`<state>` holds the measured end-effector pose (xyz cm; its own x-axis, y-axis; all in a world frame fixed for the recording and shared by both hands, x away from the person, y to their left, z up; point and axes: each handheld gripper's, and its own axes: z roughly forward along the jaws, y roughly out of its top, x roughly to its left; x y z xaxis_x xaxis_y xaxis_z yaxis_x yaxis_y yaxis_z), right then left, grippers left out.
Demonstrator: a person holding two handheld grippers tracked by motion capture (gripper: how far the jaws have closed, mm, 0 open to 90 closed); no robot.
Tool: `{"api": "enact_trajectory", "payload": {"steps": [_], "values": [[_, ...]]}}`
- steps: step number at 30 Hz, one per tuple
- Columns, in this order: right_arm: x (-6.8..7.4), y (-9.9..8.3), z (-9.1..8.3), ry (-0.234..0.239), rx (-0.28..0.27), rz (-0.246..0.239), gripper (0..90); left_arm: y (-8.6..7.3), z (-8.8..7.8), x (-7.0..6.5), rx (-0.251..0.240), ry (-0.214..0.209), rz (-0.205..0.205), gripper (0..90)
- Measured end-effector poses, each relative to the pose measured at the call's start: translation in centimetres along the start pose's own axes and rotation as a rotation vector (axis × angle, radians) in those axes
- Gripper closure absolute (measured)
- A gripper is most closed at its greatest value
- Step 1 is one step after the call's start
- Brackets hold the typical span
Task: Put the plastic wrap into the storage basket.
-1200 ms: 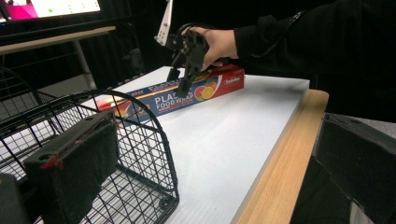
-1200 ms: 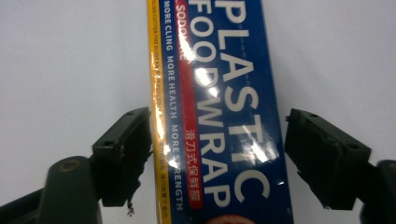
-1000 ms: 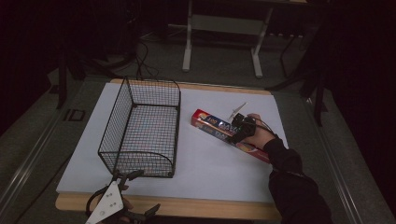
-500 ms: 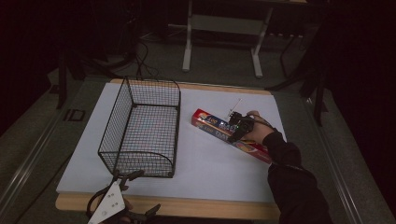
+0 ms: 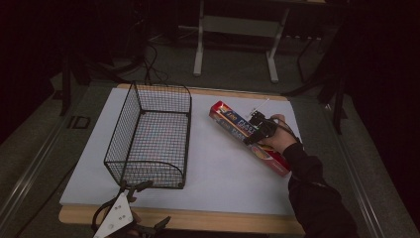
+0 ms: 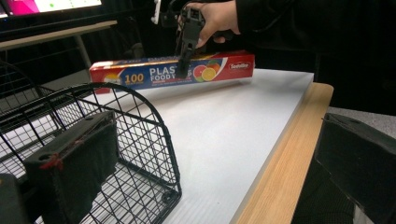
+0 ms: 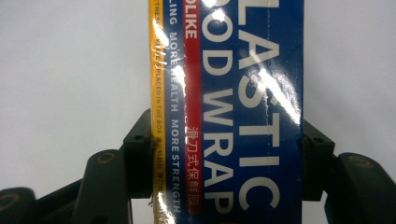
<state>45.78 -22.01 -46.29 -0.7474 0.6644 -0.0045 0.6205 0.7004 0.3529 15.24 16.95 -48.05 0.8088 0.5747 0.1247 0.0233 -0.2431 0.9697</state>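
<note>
Plastic wrap box: long, narrow carton lying aslant at right of centre in the high view, on the white board; far end points toward the upper left of the frame.
Look: glossy blue face with large white lettering, red ends, a yellow edge strip, citrus fruit picture near one end; carton looks undented.
Right gripper: jaws have just been closing and now clamp the box across its narrow width, near mid-length. In the right gripper view a pad presses each long edge.
Why so held: judged a mid-length grip so the long box stays level when lifted, not tipping at one end.
Contact with board: cannot tell whether the box is clear of the board or still resting on it.
Left gripper: bottom left of the high view, near the table's front edge; jaws stand wide apart, nothing between them.
Wire basket: left of centre, open top, holding nothing; well apart from the box.
Likely destination: the basket, as a judgement.
</note>
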Motion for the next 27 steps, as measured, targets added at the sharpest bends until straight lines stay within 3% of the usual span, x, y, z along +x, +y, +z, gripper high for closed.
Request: {"api": "enact_trajectory", "payload": {"steps": [2,11,12,17,23,27], "values": [[0.3,-0.1,-0.2,-0.028,-0.009,0.019,39.2,0.0,0.0,0.0,-0.002,0.001,-0.001,0.2],[0.8,0.6,-2.0,-0.002,-0.069,0.172,39.2,0.0,0.0,0.0,-0.002,0.002,-0.003,0.2],[0.8,0.6,-2.0,-0.002,-0.069,0.172,39.2,0.0,0.0,0.0,-0.002,0.002,-0.003,0.2],[2.5,1.7,-3.8,-0.011,-0.169,0.164,39.1,0.0,0.0,0.0,-0.002,0.003,-0.003,0.2],[3.9,3.0,-4.7,-0.005,-0.215,0.156,39.1,0.0,0.1,0.0,-0.002,0.007,-0.002,0.2],[5.2,4.3,-5.4,-0.03,-0.26,0.151,39.2,0.0,0.0,0.1,-0.003,0.009,0.0,0.1]]}}
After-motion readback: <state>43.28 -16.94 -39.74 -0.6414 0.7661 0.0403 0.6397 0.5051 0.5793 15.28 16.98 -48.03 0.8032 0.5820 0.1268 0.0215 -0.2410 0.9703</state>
